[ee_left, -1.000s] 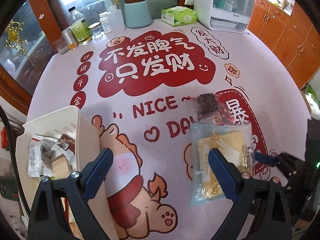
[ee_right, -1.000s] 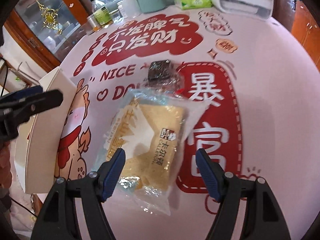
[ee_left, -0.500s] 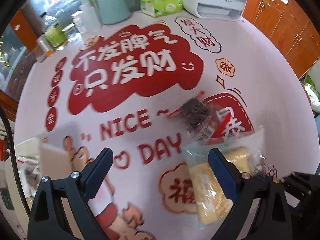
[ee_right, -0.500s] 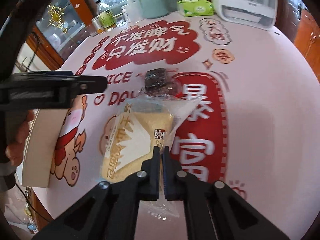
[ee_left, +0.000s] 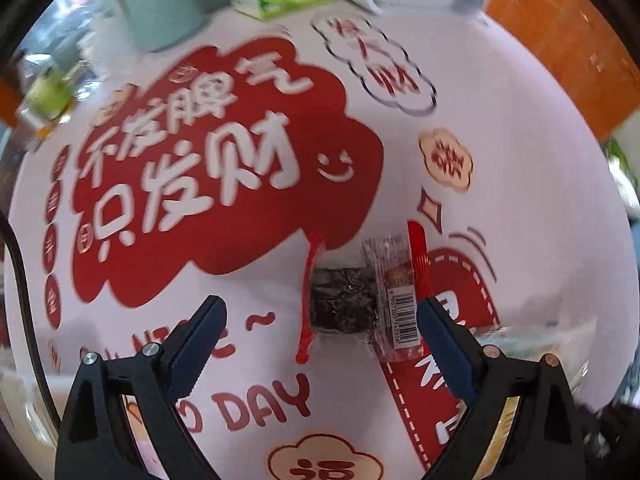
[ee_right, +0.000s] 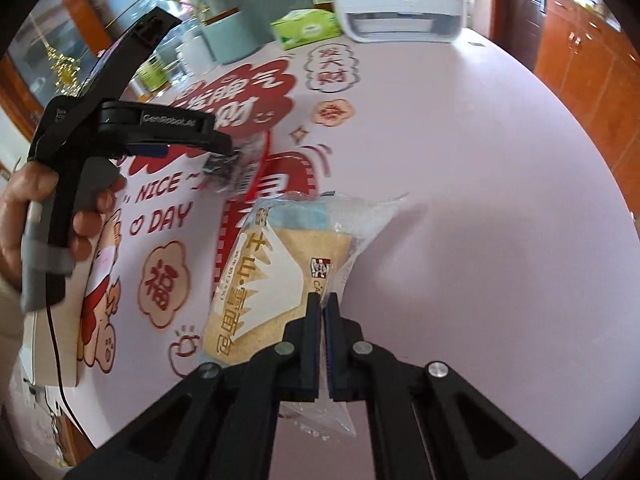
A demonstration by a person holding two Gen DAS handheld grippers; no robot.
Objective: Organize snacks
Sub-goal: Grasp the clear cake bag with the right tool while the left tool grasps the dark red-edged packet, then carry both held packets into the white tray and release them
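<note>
**Right gripper clamping the bread packet, left gripper hanging open over the dark snack**

The right gripper (ee_right: 322,308) is holding a clear packet of yellow bread (ee_right: 280,280), its two fingers pressed together on the packet's near right edge. The packet is stretching away from the fingers over the table (ee_right: 460,160); whether its far end is touching the surface or hanging clear of it cannot be told.

The left gripper (ee_left: 320,320) is pointing steeply down at the table with its fingers standing wide apart and nothing between the pads. A small dark snack in a clear wrapper (ee_left: 344,304) is lying flat on the printed red and white table cover (ee_left: 224,168), in the gap between the two fingers as the left wrist camera sees it. Its barcode end is sitting just beside the right-hand finger (ee_left: 444,344); contact cannot be told. From the right wrist camera the same snack is showing just under the tip of the left gripper, whose handle a hand (ee_right: 48,216) is gripping at the left edge of the picture.

At the far side of the table a green tissue pack (ee_right: 308,26), a pale blue canister (ee_right: 232,36) and a white appliance (ee_right: 400,0) are standing in a row. A cream box (ee_right: 56,344) is sitting at the table's near left edge, below the hand.
</note>
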